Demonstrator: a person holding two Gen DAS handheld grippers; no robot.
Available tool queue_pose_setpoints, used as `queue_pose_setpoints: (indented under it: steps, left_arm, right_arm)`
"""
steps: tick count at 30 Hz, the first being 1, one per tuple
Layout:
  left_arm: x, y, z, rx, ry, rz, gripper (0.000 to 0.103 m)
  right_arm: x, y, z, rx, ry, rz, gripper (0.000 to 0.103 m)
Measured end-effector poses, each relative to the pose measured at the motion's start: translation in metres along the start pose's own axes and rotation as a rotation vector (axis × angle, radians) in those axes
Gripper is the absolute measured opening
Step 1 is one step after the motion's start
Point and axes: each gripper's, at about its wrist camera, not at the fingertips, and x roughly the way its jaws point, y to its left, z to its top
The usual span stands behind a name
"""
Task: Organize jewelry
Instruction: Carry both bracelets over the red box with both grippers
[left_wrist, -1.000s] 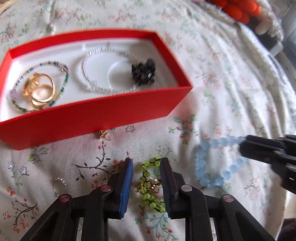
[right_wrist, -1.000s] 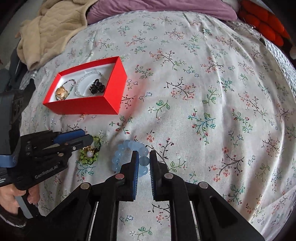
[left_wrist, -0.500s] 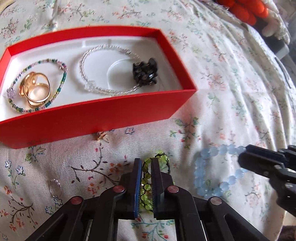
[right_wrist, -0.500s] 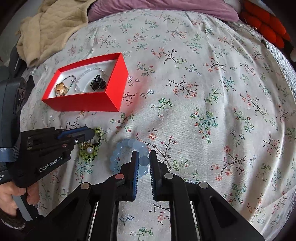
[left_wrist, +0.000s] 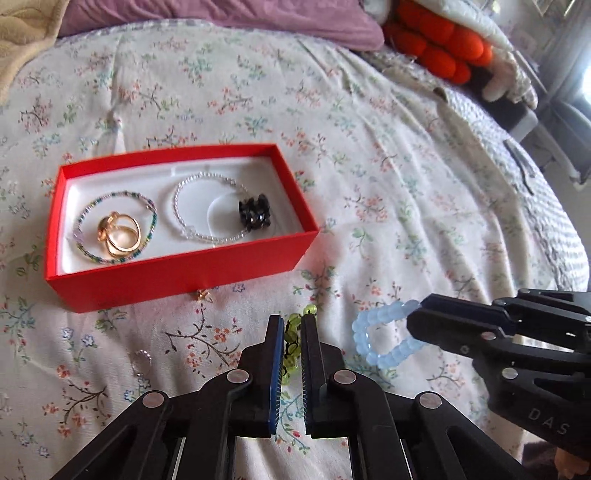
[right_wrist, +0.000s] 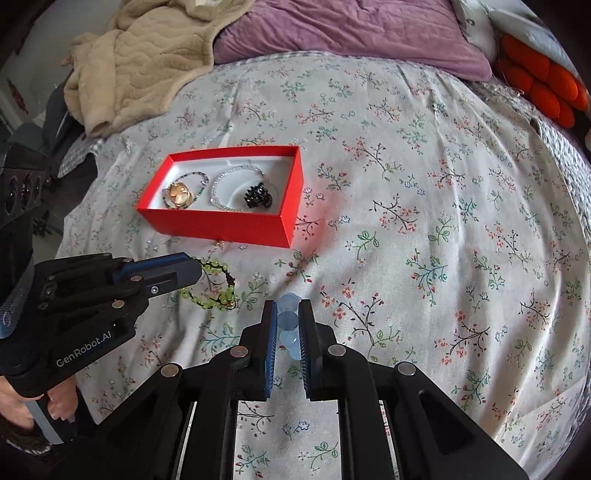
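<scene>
**Inspector A:** The red box (left_wrist: 177, 273) is taken as the landmark. It is seen lying open on the floral bedspread (left_wrist: 388, 177), white-lined. What is recorded inside it?

**Inspector B:** At the box's left end a multicoloured bead bracelet (left_wrist: 147, 214) is found, with gold rings (left_wrist: 120, 236) lying within its loop. Toward the right end a clear bead bracelet (left_wrist: 181, 218) is noted, and a black hair claw (left_wrist: 255, 214) is set on that bracelet's right side. A small gold item (left_wrist: 202, 294) is seen on the bedspread just beside the box's near wall; what it is cannot be told.

**Inspector A:** And the left gripper (left_wrist: 292, 326)?

**Inspector B:** It is held in front of the box's near wall. Its jaws are closed almost fully on the green bead bracelet (right_wrist: 214, 288), which is clamped between the pads. In the right wrist view the bracelet is seen hanging from the tips, its loop drooping toward the bedspread. Whether the lowest beads touch the cloth cannot be told.

**Inspector A:** The right gripper (right_wrist: 287, 314)?

**Inspector B:** It is placed in front of the box's right corner. Its jaws are drawn in on the pale blue bead bracelet (left_wrist: 373, 336), with beads pinched between the pads and a narrow gap left. The remaining loop is seen hanging off the tips in the left wrist view.

**Inspector A:** Anything else near the box?

**Inspector B:** A small thin ring (left_wrist: 142, 358) is noted on the bedspread in front of the box's left half, apart from both tools.
</scene>
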Motion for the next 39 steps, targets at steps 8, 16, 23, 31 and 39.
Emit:
queue_pose_setpoints:
  steps: [8,16,23,31,39]
  left_arm:
    - [-0.029,0.01,0.015,-0.029,-0.077,-0.011,0.003]
    - [-0.047,0.031,0.038,-0.099,-0.154,0.003,0.003]
    - [-0.035,0.054,0.055,-0.176,-0.202,-0.033,0.003]
    - [-0.005,0.1,0.056,-0.299,-0.17,0.056,0.003]
    - [0.003,0.116,0.052,-0.32,-0.146,0.136,0.004]
  right_arm:
    - [-0.014,0.012,0.017,0.023,-0.055,0.036,0.012]
    - [-0.021,0.016,0.045,0.07,-0.112,0.063,0.012]
    - [-0.024,0.01,0.072,0.155,-0.173,0.129,0.012]
    - [-0.007,0.018,0.093,0.182,-0.186,0.157,0.012]
    - [0.024,0.032,0.104,0.186,-0.141,0.249,0.012]
